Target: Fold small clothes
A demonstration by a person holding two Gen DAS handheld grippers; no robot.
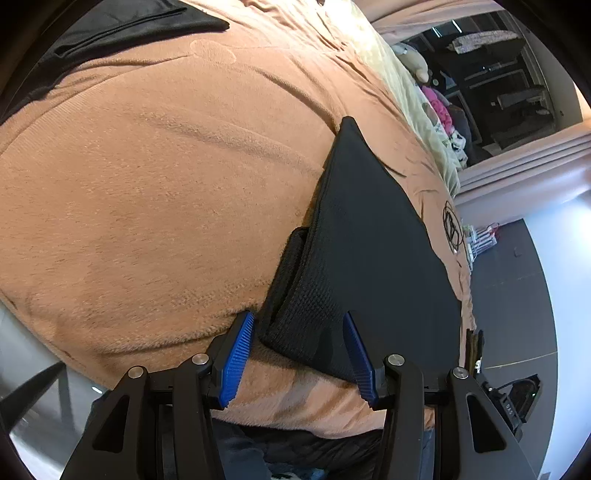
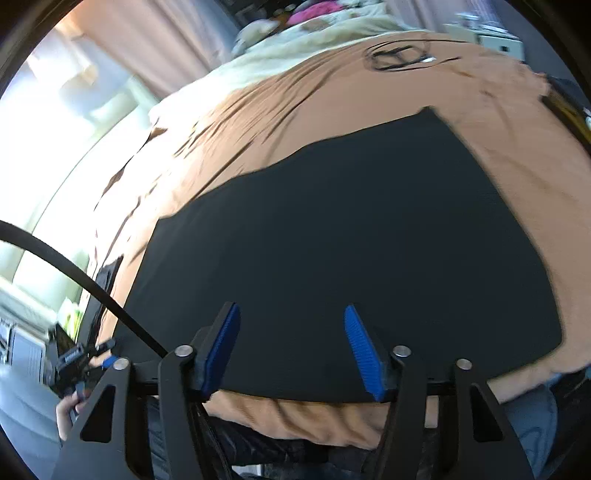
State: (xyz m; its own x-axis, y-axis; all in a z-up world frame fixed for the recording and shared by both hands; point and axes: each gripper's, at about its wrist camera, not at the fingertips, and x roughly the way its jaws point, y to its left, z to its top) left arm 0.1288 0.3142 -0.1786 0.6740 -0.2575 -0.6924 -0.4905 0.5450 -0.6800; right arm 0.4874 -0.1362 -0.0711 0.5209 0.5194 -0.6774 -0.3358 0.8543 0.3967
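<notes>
Left claw point(image 1: 299, 354) first: we've got its ribbed blue pads point(image 1: 236, 360) spread apart, straddling the folded corner of the black knit garment point(image 1: 369, 266) without pinching it. That corner sits between the pads, with stacked layers showing along its left side, and a gap on each side of it, so we'd call this claw released, not grasping anything.

Right claw point(image 2: 291, 350) is the same story. Its blue pads point(image 2: 360, 354) stand apart above the near edge of the flat black garment point(image 2: 351, 240), with nothing between them. The right wrist view is smeared, so we can't tell if the tips brush the fabric or hover just over it.

That garment lies folded flat on the fuzzy tan-orange blanket point(image 1: 147, 184) that covers the bed, close to the blanket's near edge and toward its right side in the left wrist view. From the right wrist camera it fills most of the middle, a wide dark slab with a slightly wavy far edge.

Other stuff we can see: another black piece of clothing point(image 1: 110, 33) at the blanket's far left corner, well apart from the folded one. A black line drawing point(image 2: 399, 57) is printed on the blanket beyond the garment. A pale cream bedcover point(image 2: 295, 48) lies past the blanket's far edge, with something pink point(image 2: 314, 11) further back.
</notes>
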